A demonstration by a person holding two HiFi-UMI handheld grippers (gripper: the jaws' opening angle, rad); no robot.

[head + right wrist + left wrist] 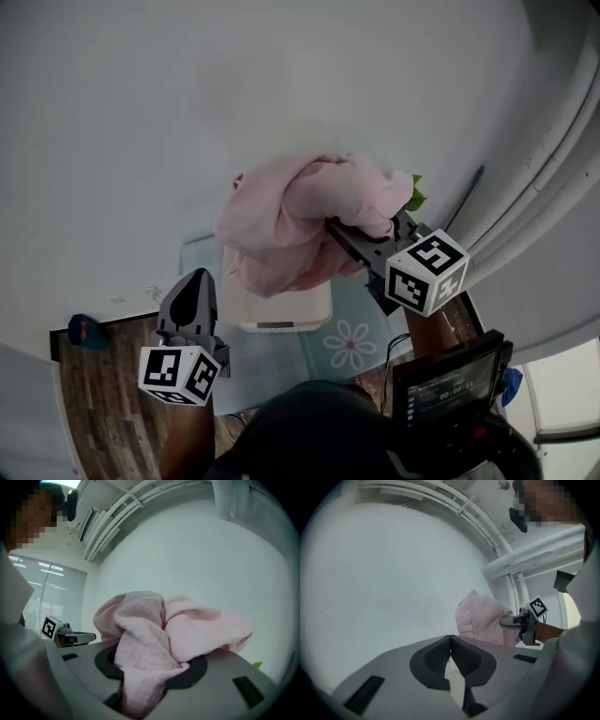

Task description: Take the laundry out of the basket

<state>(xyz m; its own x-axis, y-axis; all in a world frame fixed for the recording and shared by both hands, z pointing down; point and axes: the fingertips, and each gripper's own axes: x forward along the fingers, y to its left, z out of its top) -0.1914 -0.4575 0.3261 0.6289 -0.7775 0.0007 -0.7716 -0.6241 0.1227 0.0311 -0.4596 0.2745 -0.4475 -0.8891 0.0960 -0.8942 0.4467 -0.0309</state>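
Pink cloth point(281, 225): soft, waffle-weave, crumpled into loose folds. We see it bunched above the white, round-cornered basket point(281, 311), which sits on a pale mat point(352, 345) with a daisy print. Right tongs point(149, 670): closed narrowly on a thick fold of the cloth, carrying it. Left tongs point(451, 641): dark and ribbed inside, tips together, gripping nothing, off to one side of the basket.
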